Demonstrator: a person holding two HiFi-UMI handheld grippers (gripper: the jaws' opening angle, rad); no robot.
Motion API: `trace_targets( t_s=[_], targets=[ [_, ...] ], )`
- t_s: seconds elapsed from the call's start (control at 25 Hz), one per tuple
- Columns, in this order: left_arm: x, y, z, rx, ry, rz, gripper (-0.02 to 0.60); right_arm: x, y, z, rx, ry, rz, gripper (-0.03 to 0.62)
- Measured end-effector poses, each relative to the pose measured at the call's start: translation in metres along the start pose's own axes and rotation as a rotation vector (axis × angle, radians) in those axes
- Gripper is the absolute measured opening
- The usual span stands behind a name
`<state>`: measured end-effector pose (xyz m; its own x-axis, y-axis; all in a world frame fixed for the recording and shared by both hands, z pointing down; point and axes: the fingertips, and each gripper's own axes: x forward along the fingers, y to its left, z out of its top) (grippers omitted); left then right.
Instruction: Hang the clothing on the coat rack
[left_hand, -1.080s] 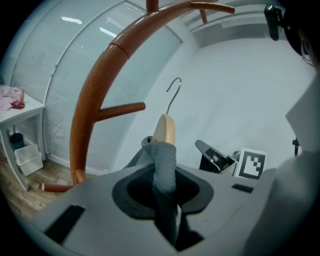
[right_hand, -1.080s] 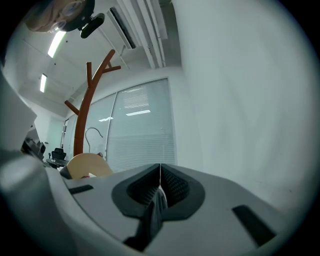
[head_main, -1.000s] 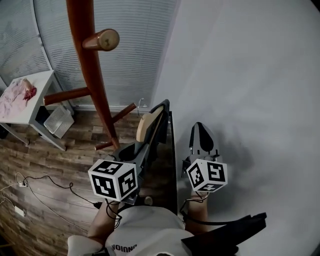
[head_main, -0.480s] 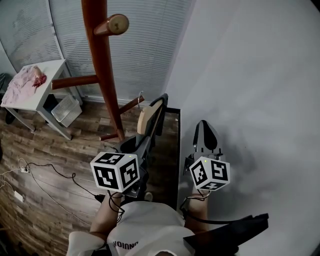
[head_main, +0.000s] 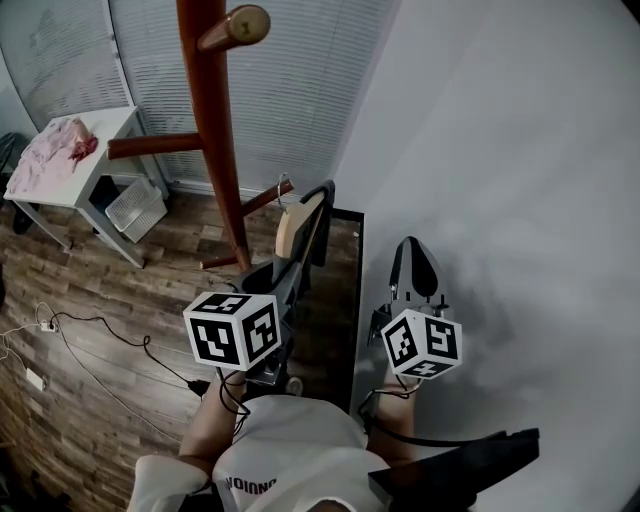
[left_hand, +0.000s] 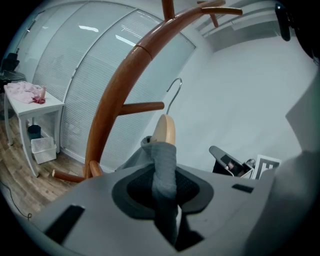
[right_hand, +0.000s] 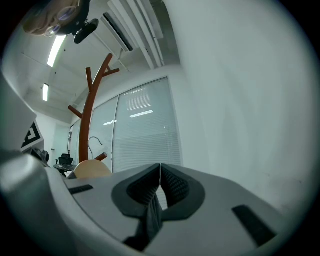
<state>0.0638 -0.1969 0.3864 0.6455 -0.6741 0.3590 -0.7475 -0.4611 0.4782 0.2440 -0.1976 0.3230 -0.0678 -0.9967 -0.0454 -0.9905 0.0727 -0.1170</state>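
Clothing (left_hand: 164, 170) on hanger (left_hand: 165, 131) points hook-first toward coat rack (left_hand: 113, 100).

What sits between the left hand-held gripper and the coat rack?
A wooden hanger carrying the grey garment that the left hand-held gripper pinches; the left gripper view shows it in front of the coat rack.

The coat rack (head_main: 215, 130) is smooth, glossy reddish-brown wood. The hanger (left_hand: 165, 131) is pale, smooth wood with a thin metal hook (left_hand: 173, 95). The garment (left_hand: 162, 159) is matt grey cloth. The left gripper (left_hand: 165, 191) is matt grey plastic with dark ribbed pads. The floor (head_main: 90, 290) is grained wood plank.
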Motion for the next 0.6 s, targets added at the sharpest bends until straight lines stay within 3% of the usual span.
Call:
trace_targets(
  t_s=[0.6],
  targets=[
    [0.001,0.013,-0.007,-0.032,0.025,0.02,0.082,-0.003,0.002,-0.007,0.01,0.021,-0.006,0.021]
  ],
)
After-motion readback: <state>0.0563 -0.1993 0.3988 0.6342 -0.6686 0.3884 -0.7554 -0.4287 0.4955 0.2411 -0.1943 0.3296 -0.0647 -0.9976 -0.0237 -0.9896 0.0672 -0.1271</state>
